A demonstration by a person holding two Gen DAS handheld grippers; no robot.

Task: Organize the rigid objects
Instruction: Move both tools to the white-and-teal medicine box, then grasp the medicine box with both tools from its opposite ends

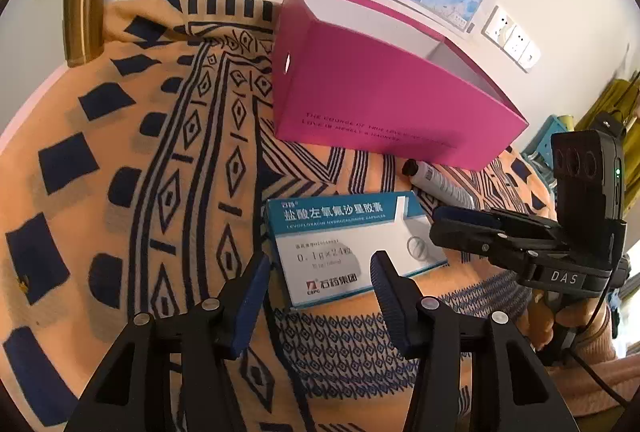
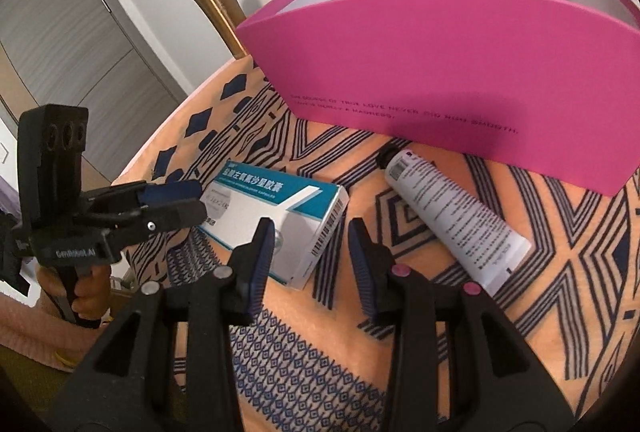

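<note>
A white and teal medicine box lies flat on the patterned orange cloth, also in the right wrist view. A white tube with a black cap lies to its right, partly seen in the left wrist view. Behind both stands an open magenta box with a white, seemingly empty inside. My left gripper is open just in front of the medicine box. My right gripper is open over the box's right end, between box and tube. Neither holds anything.
A gold tumbler stands at the cloth's far left corner, also in the right wrist view. A wall with a map and sockets runs behind the magenta box. The table's rounded edge curves at the left.
</note>
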